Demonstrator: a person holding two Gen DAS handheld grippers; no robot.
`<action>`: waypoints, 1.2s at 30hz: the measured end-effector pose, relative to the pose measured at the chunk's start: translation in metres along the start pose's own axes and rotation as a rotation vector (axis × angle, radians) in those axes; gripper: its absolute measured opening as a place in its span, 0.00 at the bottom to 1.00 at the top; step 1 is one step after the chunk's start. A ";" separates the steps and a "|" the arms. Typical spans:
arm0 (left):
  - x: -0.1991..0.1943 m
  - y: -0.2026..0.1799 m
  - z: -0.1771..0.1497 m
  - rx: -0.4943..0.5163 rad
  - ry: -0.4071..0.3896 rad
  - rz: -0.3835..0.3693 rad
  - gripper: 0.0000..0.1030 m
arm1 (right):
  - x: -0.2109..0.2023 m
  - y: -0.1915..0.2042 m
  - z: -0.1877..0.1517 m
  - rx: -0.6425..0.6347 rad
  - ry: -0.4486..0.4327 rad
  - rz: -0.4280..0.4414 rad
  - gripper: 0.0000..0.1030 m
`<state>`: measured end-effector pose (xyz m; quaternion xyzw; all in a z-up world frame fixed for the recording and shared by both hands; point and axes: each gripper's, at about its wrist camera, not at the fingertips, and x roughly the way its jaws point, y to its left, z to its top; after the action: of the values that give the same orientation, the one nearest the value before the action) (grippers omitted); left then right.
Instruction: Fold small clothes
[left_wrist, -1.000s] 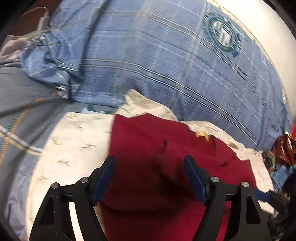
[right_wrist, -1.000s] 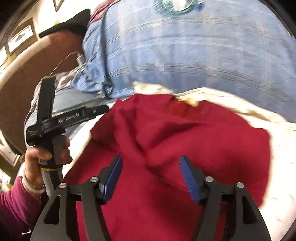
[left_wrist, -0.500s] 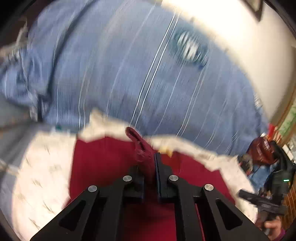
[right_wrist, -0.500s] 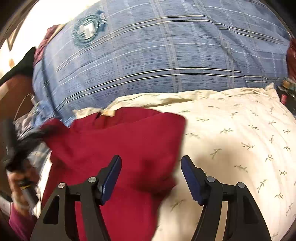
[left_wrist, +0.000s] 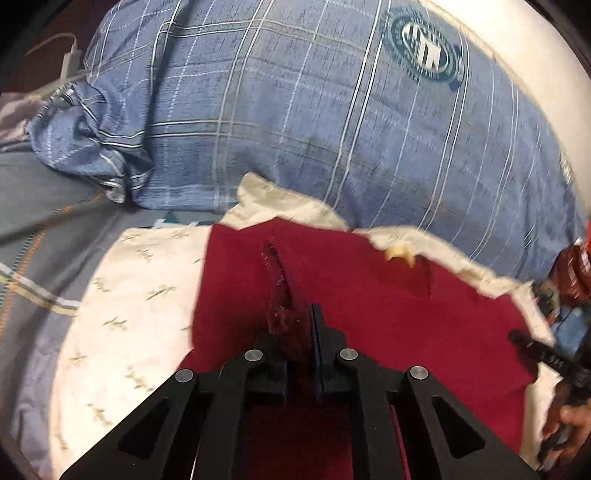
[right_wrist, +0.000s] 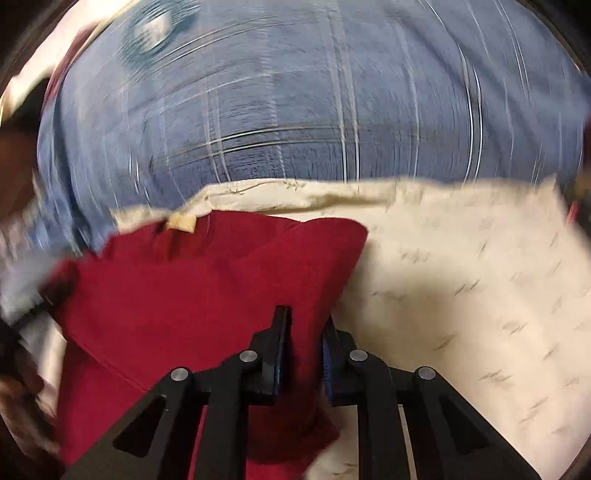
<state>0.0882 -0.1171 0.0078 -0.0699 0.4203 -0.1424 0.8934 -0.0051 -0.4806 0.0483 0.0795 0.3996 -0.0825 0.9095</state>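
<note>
Red garment (left_wrist: 388, 306) is lying on a cream pillow (left_wrist: 122, 314), both left tongs (left_wrist: 295, 328) and right tongs (right_wrist: 304, 328) pinching raised folds; right view is blurring.

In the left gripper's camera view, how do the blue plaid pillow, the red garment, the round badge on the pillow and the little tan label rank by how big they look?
1. blue plaid pillow
2. red garment, though being nearer the camera enlarges it
3. round badge
4. tan label

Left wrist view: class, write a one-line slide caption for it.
Left gripper pinches a raised fold of the red garment on a cream pillow.
</note>
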 end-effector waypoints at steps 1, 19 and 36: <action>-0.004 -0.001 -0.007 0.007 0.015 0.003 0.10 | 0.002 0.003 -0.002 -0.020 0.006 -0.020 0.16; -0.015 0.003 -0.022 -0.001 0.036 0.044 0.51 | -0.029 -0.011 -0.058 0.032 0.050 -0.055 0.32; -0.006 0.013 -0.020 -0.001 0.048 0.215 0.68 | 0.056 0.025 -0.003 0.000 0.030 -0.066 0.32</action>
<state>0.0715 -0.1033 -0.0033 -0.0214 0.4466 -0.0470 0.8933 0.0357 -0.4600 0.0072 0.0675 0.4157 -0.1114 0.9001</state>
